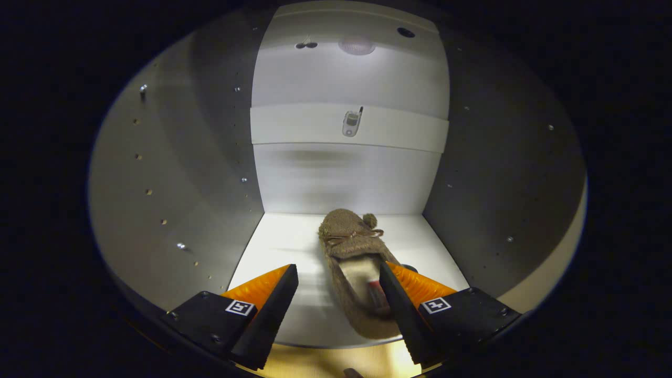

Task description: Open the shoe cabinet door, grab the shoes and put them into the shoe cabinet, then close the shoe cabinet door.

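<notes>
A brown fuzzy slipper (353, 262) with a small bow and pompom lies on the white floor (283, 247) of the shoe cabinet, toe pointing toward the back wall. My gripper (338, 275) stands open at the cabinet's front edge. The slipper's heel end lies between the fingers, close against the inner side of the right finger (401, 299). The left finger (273, 299) is well apart from it, with bare shelf between. Neither finger presses on the slipper.
The cabinet's grey side walls (173, 173) with rows of peg holes close in on both sides. A white back panel (349, 178) carries a horizontal rail with a small metal fitting (352, 123). A light wooden floor strip (325, 362) lies below the cabinet front.
</notes>
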Demonstrator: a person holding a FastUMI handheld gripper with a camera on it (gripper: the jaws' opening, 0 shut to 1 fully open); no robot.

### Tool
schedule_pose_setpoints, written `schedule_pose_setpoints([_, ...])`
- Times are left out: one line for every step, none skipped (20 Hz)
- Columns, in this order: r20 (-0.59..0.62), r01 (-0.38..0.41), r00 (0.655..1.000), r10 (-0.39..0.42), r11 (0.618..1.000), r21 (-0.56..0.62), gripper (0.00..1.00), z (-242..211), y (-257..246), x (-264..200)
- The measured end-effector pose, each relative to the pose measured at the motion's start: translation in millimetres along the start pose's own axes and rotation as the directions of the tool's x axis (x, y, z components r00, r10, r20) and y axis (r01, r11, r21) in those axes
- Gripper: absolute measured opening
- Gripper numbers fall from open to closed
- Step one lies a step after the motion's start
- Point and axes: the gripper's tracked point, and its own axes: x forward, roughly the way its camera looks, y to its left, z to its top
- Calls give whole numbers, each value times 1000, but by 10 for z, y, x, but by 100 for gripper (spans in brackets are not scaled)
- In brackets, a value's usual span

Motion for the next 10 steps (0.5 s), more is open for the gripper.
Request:
schedule_pose_setpoints([18,-2,1000,1,1000,8,99,8,-10,-148])
schedule_pose_setpoints([37,-5,999,4,1000,12,99,16,-15,-299])
schedule_pose_setpoints([56,-6,998,5,1000,14,99,21,-25,-454])
schedule_pose_setpoints([73,-6,997,5,1000,15,99,12,-45,-598])
schedule_pose_setpoints([87,-5,996,3,1000,15,99,-2,-73,-752])
schedule_pose_setpoints([100,-2,995,0,1000,18,99,-12,-104,-906])
schedule_pose_setpoints([121,-3,993,0,1000,24,99,-8,-139,-1082])
schedule_pose_setpoints([151,-8,989,3,999,36,99,20,-166,-1260])
schedule_pose_setpoints([184,-12,983,3,999,48,99,44,-208,-1444])
schedule_pose_setpoints([204,-9,979,-3,998,57,99,34,-266,-1616])
